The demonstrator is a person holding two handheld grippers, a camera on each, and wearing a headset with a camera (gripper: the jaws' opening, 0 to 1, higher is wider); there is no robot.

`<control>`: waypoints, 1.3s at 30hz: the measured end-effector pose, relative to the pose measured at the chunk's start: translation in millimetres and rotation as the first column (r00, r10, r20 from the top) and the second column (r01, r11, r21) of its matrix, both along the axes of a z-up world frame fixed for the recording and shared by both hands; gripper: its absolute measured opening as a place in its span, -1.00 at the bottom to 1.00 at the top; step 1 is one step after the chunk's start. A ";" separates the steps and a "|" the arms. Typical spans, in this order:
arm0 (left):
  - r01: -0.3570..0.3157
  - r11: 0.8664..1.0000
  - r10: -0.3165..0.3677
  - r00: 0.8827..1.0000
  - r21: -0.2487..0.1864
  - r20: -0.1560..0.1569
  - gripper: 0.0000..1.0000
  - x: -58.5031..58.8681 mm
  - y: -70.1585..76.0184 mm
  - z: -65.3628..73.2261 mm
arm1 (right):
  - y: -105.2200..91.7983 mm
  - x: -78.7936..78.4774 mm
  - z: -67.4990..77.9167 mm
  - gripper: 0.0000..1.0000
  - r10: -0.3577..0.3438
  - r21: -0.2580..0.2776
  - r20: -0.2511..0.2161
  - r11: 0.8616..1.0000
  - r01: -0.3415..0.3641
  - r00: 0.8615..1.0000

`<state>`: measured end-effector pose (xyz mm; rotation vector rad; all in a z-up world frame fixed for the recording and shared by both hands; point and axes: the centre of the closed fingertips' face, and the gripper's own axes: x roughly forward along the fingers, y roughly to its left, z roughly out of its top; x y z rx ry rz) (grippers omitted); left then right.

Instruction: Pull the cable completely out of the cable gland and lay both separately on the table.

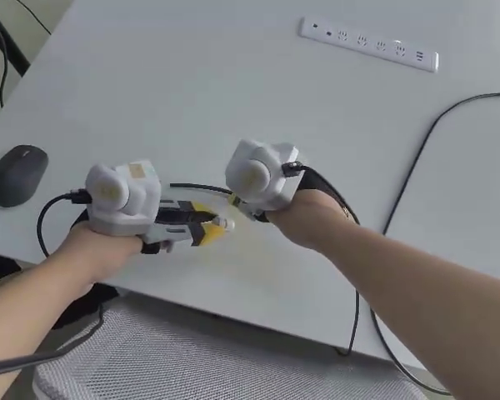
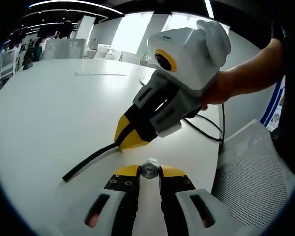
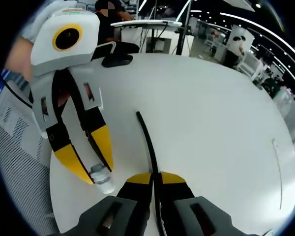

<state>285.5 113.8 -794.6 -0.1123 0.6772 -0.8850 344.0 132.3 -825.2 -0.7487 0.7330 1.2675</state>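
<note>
The cable (image 3: 146,142), clamped in the right gripper (image 3: 155,177) above the table's (image 1: 233,83) near edge, looks clear of the cable gland (image 2: 149,168) pinched by the left gripper (image 2: 149,173), so each should be lowered well apart before letting go.

White-grey left gripper (image 3: 98,174) and right gripper (image 2: 122,142); yellow-tipped black jaws; 2 black leads (image 1: 43,218); black wrist strap (image 1: 329,187).

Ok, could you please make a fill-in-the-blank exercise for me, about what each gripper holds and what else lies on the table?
1. The left gripper is shut on the small pale ____.
2. The right gripper is shut on the thin black ____.
3. Far across the white table lies a long white ____ with sockets.

Missing words: cable gland; cable; power strip.
</note>
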 end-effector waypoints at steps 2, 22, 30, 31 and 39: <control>0.001 1.000 -0.001 1.000 0.003 -0.001 -0.69 0.5 0.0 -0.7 | -0.4 0.5 0.3 -1.00 0.001 0.002 0.002 1.000 -0.001 1.000; 0.095 0.985 -0.099 0.995 0.144 0.022 -0.68 -9.1 -4.1 -14.0 | -0.8 0.2 0.5 -0.98 0.027 0.007 0.027 1.000 -0.027 0.999; 0.122 0.973 -0.132 0.990 0.195 0.041 -0.68 -8.6 -6.5 -13.1 | -1.5 0.4 0.5 -0.98 0.030 0.005 0.028 1.000 -0.030 0.999; 0.124 0.972 -0.135 0.990 0.198 0.042 -0.68 -8.9 -6.8 -12.9 | -1.3 0.8 0.2 -0.98 0.032 0.004 0.028 0.999 -0.032 0.999; 0.126 0.970 -0.137 0.990 0.209 0.037 -0.66 -7.8 -4.6 -15.5 | -5.5 4.9 0.8 -0.90 0.015 -0.003 0.034 1.000 -0.015 0.999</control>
